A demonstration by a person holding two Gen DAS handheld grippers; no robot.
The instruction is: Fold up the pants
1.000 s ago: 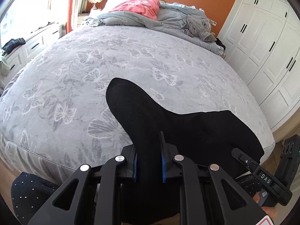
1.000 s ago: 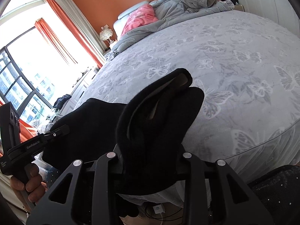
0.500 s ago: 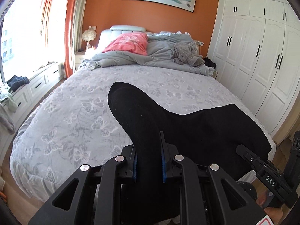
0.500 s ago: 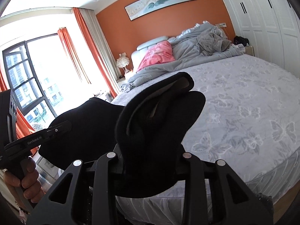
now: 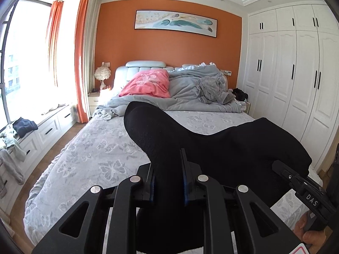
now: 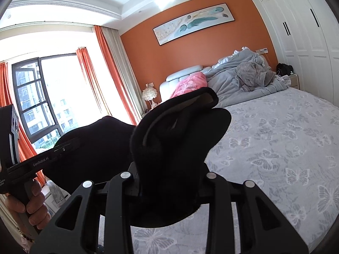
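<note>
The black pants [image 5: 222,148] hang in the air between my two grippers, above the foot of the bed. My left gripper [image 5: 167,182] is shut on one part of the fabric, which bulges up past its blue pads. My right gripper [image 6: 169,182] is shut on a thick bunched part of the pants [image 6: 175,135], whose fabric hides its fingertips. The other gripper shows at the edge of each view, the right one at lower right in the left wrist view [image 5: 305,192] and the left one at left in the right wrist view [image 6: 42,160].
The bed [image 5: 101,148] has a grey butterfly-print cover, with a rumpled grey duvet [image 5: 190,91] and a pink pillow [image 5: 148,83] at the head. White wardrobes [image 5: 296,74] stand on the right. A window seat with drawers [image 5: 42,131] and clothes lies on the left.
Both grippers have risen and tilted up with the pants held. The view went from looking down on the bed cover to looking level at the headboard wall.
</note>
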